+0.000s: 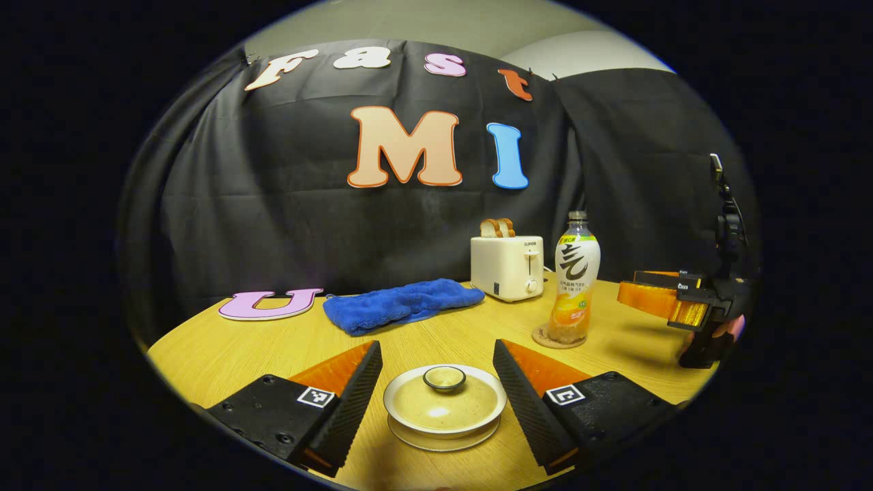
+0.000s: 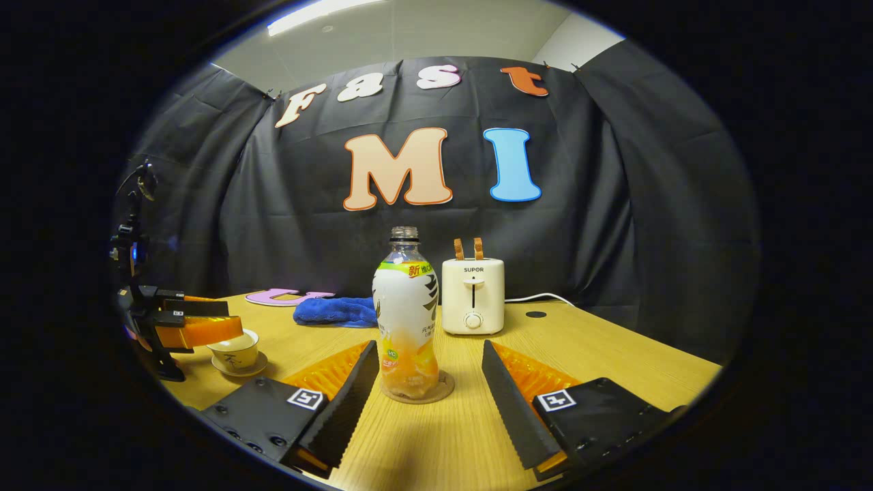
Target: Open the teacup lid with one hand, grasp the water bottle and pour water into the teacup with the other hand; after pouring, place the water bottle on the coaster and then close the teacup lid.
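Black cloth wall behind, light wooden table [image 1: 225, 351] in front.

From the left gripper view: left gripper [image 1: 436, 382] low over the table, fingers spread wide apart, nothing clamped. Between them, touching neither, a lidded teacup [image 1: 445, 402] on its saucer [image 1: 443, 438], lid [image 1: 445, 399] on, small round knob up. Farther back and right, a water bottle [image 1: 574, 286] standing upright on a round coaster [image 1: 542, 336], cap off (orange drink filling the lower part). Behind it a cream toaster [image 1: 508, 267] with two bread slices [image 1: 496, 228] sticking up. Left of the toaster a folded blue towel [image 1: 402, 305]. At the far right, the right gripper [image 1: 638, 290] hanging above the table, held by a hand [image 1: 726, 331]; fingers apart or together, cannot tell from that angle.

From the right gripper view: right gripper [image 2: 431, 392] with fingers wide apart, gripping nothing. Water bottle [image 2: 407, 320] upright on its coaster [image 2: 443, 390], just ahead between the two fingers, near but apart from both. Toaster [image 2: 472, 294] behind and right, cord [image 2: 545, 298] trailing off along the table [image 2: 614, 354]. Blue towel [image 2: 334, 310] behind the bottle on the left. At the far left, left gripper [image 2: 232, 320] just over the teacup [image 2: 235, 351] on its saucer [image 2: 239, 372].
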A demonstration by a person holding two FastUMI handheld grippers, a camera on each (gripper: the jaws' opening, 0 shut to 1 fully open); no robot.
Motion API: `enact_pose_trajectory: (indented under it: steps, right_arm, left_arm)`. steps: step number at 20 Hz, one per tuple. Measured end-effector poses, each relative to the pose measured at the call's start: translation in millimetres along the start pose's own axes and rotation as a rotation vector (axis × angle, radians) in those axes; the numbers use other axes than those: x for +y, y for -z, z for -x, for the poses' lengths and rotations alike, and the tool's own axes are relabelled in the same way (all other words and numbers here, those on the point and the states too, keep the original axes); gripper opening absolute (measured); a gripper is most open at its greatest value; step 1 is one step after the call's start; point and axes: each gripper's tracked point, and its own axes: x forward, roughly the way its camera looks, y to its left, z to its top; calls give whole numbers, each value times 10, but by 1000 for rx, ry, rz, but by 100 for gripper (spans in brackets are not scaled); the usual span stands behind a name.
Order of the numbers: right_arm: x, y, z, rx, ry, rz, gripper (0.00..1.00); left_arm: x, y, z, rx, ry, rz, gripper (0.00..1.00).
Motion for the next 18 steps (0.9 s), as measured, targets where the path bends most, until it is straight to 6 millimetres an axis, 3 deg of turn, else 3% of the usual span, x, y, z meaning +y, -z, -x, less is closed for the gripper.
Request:
enact_pose_trajectory:
  steps: [3,4,5,7,8,9,12,13,18]
  right_arm:
    - [-1,1,2,0,0,0,100]
    - [-2,1,-1,0,0,0,92]
    - [-4,3,-1,0,0,0,91]
    - [-2,3,-2,0,0,0,91]
    - [-3,-3,-1,-1,0,0,100]
    - [-5,3,1,-1,0,0,91]
    - [-5,5,-3,-2,-1,1,91]
    - [-6,1,0,-2,0,0,96]
    - [-9,-3,1,-2,0,0,96]
  left_arm:
    - [14,-66,56,-47,-9,12,96]
    - [29,-62,55,-47,-15,10,96]
    - [68,-38,76,-41,-29,11,96]
    - [103,-49,112,-47,-49,10,96]
    - [137,-53,142,-46,-63,9,96]
    - [180,-50,172,-46,-79,9,96]
    - [298,-60,269,-49,-134,8,96]
    - [323,-51,292,-50,-149,8,95]
    - [555,-37,413,-42,-269,9,96]
